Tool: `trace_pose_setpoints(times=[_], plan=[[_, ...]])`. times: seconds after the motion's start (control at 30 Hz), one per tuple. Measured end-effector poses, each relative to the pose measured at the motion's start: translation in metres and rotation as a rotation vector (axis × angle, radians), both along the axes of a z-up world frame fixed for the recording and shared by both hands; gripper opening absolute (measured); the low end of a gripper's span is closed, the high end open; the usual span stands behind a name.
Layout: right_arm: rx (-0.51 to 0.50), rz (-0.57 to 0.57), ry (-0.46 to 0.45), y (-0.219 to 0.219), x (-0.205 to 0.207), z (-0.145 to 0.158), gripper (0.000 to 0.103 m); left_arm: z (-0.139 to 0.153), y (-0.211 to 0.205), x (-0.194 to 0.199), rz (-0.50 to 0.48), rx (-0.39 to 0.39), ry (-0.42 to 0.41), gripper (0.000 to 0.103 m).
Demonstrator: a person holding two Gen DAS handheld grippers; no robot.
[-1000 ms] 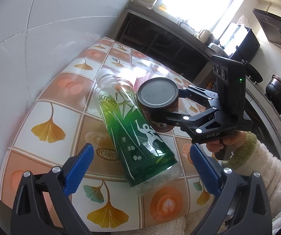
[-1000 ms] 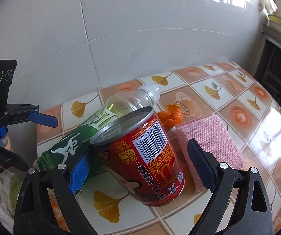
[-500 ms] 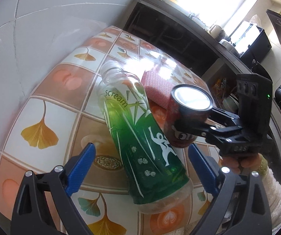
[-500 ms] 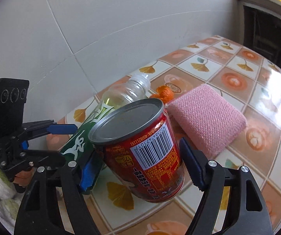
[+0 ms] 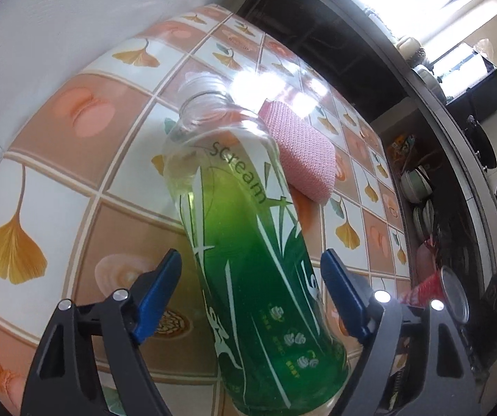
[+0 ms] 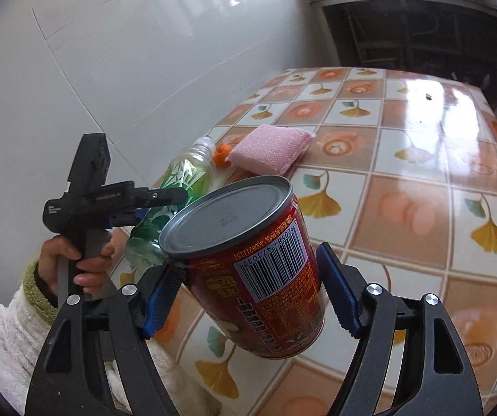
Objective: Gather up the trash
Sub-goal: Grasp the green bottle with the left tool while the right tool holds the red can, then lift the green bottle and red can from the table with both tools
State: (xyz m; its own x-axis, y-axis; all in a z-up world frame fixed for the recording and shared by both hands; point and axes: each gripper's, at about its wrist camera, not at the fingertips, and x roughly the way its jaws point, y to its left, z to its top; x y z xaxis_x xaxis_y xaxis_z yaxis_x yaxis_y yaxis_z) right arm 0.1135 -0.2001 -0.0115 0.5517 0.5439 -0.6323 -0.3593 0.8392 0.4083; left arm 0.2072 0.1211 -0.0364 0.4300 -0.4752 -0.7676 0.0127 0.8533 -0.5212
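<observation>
Because the red can (image 6: pixel 248 270) is lifted clear of the tiled table (image 6: pixel 421 208), tilted with its flat end toward the far wall, the right gripper (image 6: pixel 248 298) has to carry all its weight: both blue pads (image 6: pixel 163 298) are clamped on the can's sides, low on the body, which keeps the barcode face toward the camera and the can from rolling out. In the left wrist view the same can (image 5: pixel 435 287) shows at the far right, off the table's edge, so it is probably on its way to wherever the trash goes; no bin is in view.

The green bottle (image 5: pixel 248 260) lies on its side on the table, its open neck pointing away, uncapped. The left gripper (image 5: pixel 251 291) straddles its wide lower body, a placement that suits a grasp across the barrel. Its jaws are closing with the bottle between them, yet a gap shows at the left pad (image 5: pixel 158 294), so the bottle is not yet held.

Just right of the bottle's neck a pink sponge (image 5: pixel 303 152) rests flat, with a scrap of orange peel (image 6: pixel 221 154) between the two.
</observation>
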Motion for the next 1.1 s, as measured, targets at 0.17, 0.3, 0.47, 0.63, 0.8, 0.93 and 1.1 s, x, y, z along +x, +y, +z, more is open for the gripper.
trace_pose_setpoints(times=[0.17, 0.3, 0.47, 0.63, 0.8, 0.93, 1.1], plan=[[0.036, -0.067, 0.004, -0.015, -0.021, -0.001, 0.071, -0.003, 0.001, 0.0, 0.028, -0.028, 0.03, 0.067], [0.051, -0.11, 0.011, -0.021, -0.03, -0.002, 0.071, -0.003, 0.0, -0.008, 0.038, -0.04, 0.023, 0.066], [0.07, -0.147, 0.006, -0.024, -0.026, -0.002, 0.07, -0.002, 0.008, -0.021, 0.058, -0.052, 0.003, 0.065], [0.077, -0.181, 0.016, -0.03, -0.023, -0.005, 0.07, 0.003, 0.016, -0.038, 0.072, -0.073, -0.013, 0.065], [0.088, -0.192, 0.019, -0.032, -0.026, -0.007, 0.07, 0.01, 0.022, -0.058, 0.074, -0.094, -0.04, 0.065], [0.096, -0.195, 0.01, -0.033, -0.027, -0.005, 0.069, 0.015, 0.023, -0.069, 0.068, -0.096, -0.056, 0.065], [0.108, -0.202, 0.01, -0.036, -0.031, -0.006, 0.069, 0.019, 0.021, -0.079, 0.05, -0.106, -0.075, 0.065]])
